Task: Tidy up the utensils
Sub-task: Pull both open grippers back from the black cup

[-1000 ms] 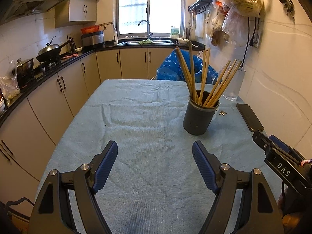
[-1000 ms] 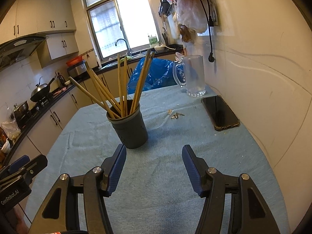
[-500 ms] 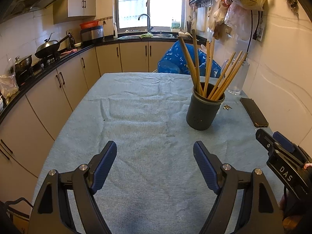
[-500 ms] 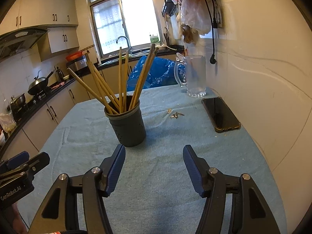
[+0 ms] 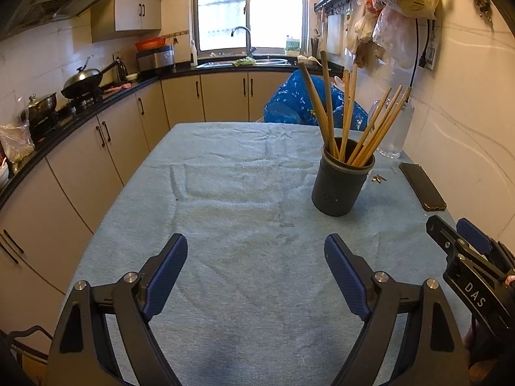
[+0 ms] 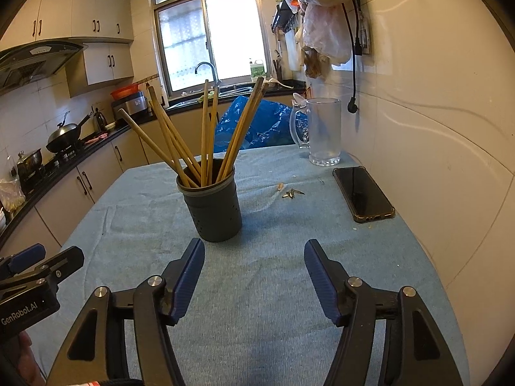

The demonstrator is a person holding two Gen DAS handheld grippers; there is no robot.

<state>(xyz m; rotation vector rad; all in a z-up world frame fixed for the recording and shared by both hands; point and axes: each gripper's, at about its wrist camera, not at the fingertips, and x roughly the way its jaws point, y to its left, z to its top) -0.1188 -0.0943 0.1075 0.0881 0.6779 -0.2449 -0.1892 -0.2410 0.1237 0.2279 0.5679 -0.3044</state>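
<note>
A dark grey holder stands upright on the blue table cloth, right of centre, with several wooden chopsticks fanned out of it. It also shows in the right wrist view with its chopsticks. My left gripper is open and empty, low over the cloth, short of the holder and to its left. My right gripper is open and empty, just short of the holder and slightly right of it. Each gripper shows at the edge of the other's view.
A black phone lies by the right wall. A clear jug stands at the far right of the table. Small keys lie between holder and phone. A blue bag sits behind the table. Kitchen counters run along the left.
Both grippers have drawn back and risen slightly, so the holder sits a little farther off. Both stay open and empty.
</note>
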